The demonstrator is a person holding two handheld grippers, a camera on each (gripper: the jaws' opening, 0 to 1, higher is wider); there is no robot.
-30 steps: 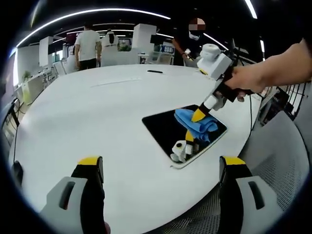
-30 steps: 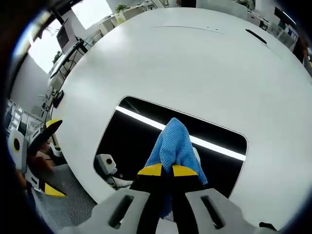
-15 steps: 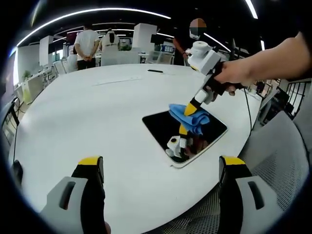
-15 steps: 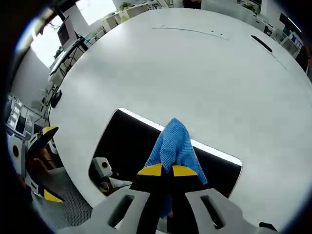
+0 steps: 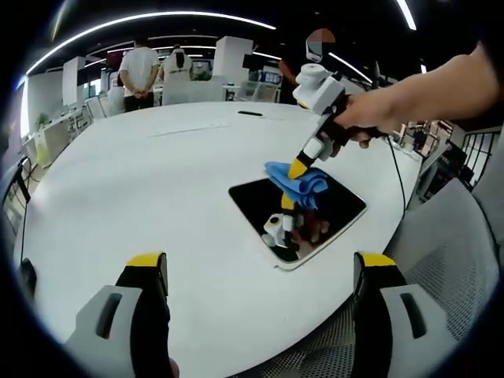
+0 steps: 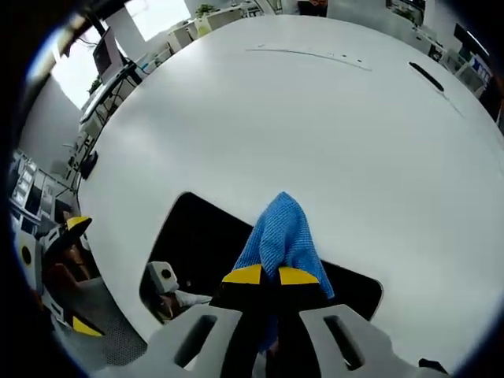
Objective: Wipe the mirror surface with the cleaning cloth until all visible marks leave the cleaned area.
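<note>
- Mirror [image 5: 298,213] lies flat on white round table [image 5: 142,181], close to table's near edge; wide bare tabletop beyond it.
- R gripper [image 5: 298,167] pinches blue cleaning cloth [image 5: 298,179], jaws pressed together on it; cloth sits at mirror's far edge, touching glass [image 6: 279,236].
- L gripper [image 5: 260,272] jaws spread, holding nothing, near side of mirror, well apart.

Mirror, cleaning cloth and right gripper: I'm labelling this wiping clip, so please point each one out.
mirror [image 5: 260,203]: left gripper view, bare dark glass.
cleaning cloth [image 6: 277,236]: right gripper view, middle of blue fabric.
right gripper [image 5: 298,167]: left gripper view, yellow tips on the cloth.
</note>
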